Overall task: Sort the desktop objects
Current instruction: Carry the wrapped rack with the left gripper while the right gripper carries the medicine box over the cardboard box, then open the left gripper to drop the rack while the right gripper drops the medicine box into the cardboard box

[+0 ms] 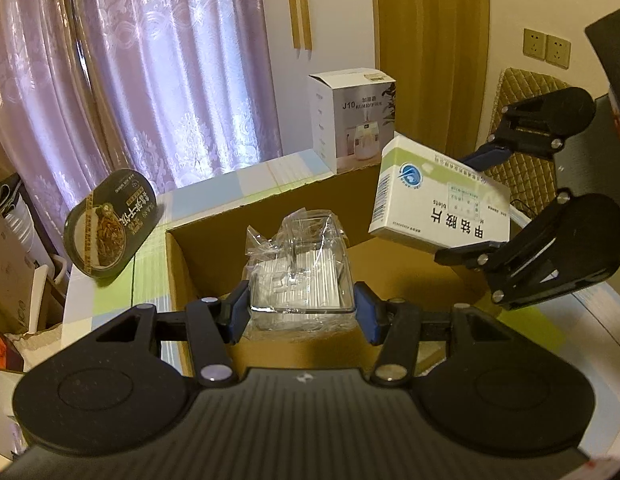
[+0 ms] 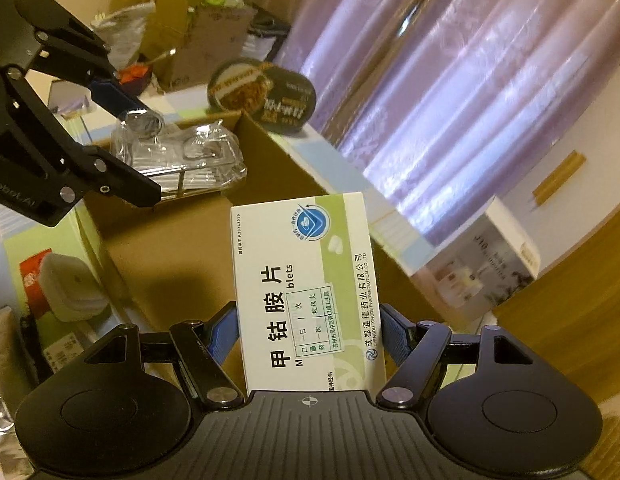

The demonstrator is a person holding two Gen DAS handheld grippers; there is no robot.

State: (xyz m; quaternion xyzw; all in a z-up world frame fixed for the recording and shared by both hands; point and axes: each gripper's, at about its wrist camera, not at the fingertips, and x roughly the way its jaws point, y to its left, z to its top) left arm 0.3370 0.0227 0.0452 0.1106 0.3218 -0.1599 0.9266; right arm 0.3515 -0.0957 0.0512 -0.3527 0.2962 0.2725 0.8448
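Observation:
My left gripper (image 1: 302, 314) is shut on a clear plastic box wrapped in crinkled film (image 1: 300, 272), held over the open cardboard box (image 1: 214, 216). My right gripper (image 2: 308, 336) is shut on a white and green medicine box (image 2: 306, 280), also above the cardboard box (image 2: 182, 256). In the left wrist view the medicine box (image 1: 438, 204) hangs at the right between the right gripper's fingers (image 1: 466, 256). From the right wrist the left gripper (image 2: 130, 148) shows at upper left with the clear box (image 2: 186, 156) in it.
A dark oval noodle bowl (image 1: 110, 224) leans at the left of the cardboard box. A white humidifier carton (image 1: 354, 120) stands behind it. A red and white item (image 2: 62, 284) lies on the chequered table (image 1: 110, 300). Curtains hang behind, clutter at the far left.

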